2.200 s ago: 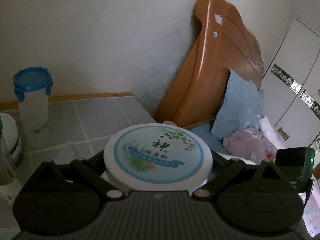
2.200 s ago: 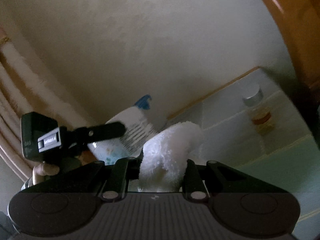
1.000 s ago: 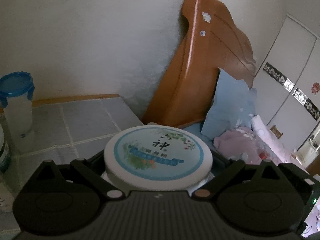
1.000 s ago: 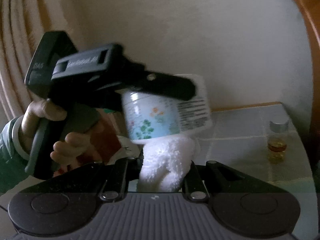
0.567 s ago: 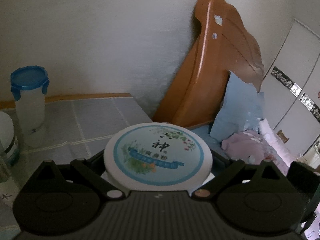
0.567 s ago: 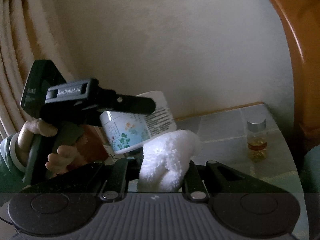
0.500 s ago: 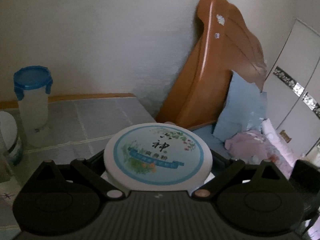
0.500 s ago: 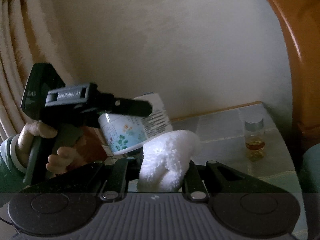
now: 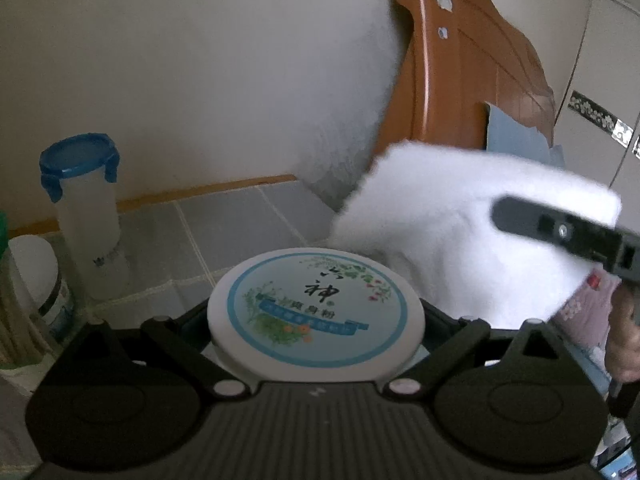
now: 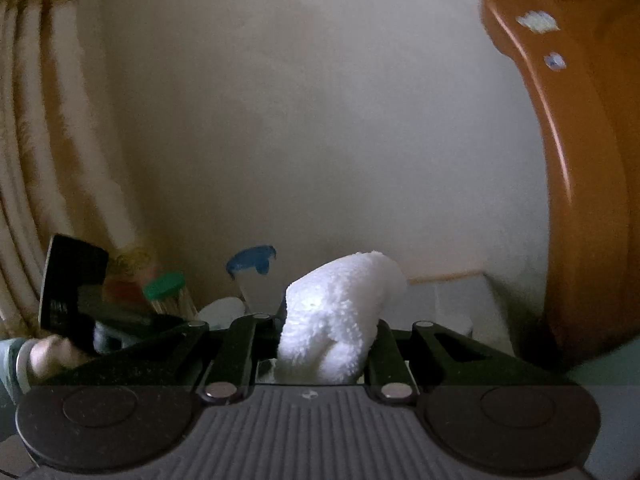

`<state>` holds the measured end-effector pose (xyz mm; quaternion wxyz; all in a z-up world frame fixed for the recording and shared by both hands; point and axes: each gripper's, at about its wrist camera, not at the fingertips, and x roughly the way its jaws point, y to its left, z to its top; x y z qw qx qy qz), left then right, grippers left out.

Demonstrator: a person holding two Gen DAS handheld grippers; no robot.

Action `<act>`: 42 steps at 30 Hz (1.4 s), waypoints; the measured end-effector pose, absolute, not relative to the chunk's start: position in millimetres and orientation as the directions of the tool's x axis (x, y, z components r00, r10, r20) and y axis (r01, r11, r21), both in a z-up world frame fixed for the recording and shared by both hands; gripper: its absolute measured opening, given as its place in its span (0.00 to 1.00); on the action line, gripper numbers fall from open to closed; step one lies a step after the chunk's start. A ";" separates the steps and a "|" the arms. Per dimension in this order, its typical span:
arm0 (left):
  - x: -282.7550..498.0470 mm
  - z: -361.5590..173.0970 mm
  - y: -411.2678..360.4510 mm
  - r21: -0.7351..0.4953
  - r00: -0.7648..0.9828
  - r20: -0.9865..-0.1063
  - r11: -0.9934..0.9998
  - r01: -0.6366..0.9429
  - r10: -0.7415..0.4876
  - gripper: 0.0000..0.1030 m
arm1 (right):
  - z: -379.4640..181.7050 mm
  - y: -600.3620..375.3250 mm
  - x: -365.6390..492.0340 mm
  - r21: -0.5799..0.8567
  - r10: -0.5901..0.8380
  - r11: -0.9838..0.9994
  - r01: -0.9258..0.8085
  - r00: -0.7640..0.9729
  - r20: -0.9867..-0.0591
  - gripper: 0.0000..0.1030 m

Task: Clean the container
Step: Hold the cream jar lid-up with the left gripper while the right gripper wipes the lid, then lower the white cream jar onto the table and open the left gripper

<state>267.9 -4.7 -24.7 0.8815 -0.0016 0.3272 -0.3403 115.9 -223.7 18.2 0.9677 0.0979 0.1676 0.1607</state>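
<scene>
Bedside tiled top (image 9: pixel 240 224), dim light, plain wall behind. Nearest: left gripper (image 9: pixel 316 320) clamped on the jar (image 9: pixel 316 308), fingers wide on the round body under the printed lid, jar tipped toward the lens and held above the top. Right gripper (image 10: pixel 326 344) nearly closed, pinching a white cloth (image 10: pixel 340 312) that bulges out past the fingertips. From the left view the cloth (image 9: pixel 460 240) sits just beside the jar's right rim, maybe touching it; blur, can't tell.

Step, as I read it: wiping the jar, cloth being brought onto the lid edge. Next move calls for pressing the cloth on the lid or side and sweeping across while the left hand keeps the jar steady; light pressure, since the smooth round wall could twist in the grip.

Room: open air above and between the hands. Left of the jar stand a blue-lidded tub (image 9: pixel 84 212), a white bottle (image 9: pixel 32 276) and a green-capped stick holder (image 10: pixel 168 292), near enough to knock on a wide sweep. Farther right, the wooden headboard (image 9: pixel 460 80) bounds the top's edge; bedding beyond.
</scene>
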 end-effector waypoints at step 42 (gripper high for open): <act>264.1 -74.9 14.5 -0.266 0.702 -0.559 0.897 0.353 -0.442 0.95 | -41.7 -202.4 105.7 0.413 0.467 0.870 -0.271 0.724 -0.507 0.20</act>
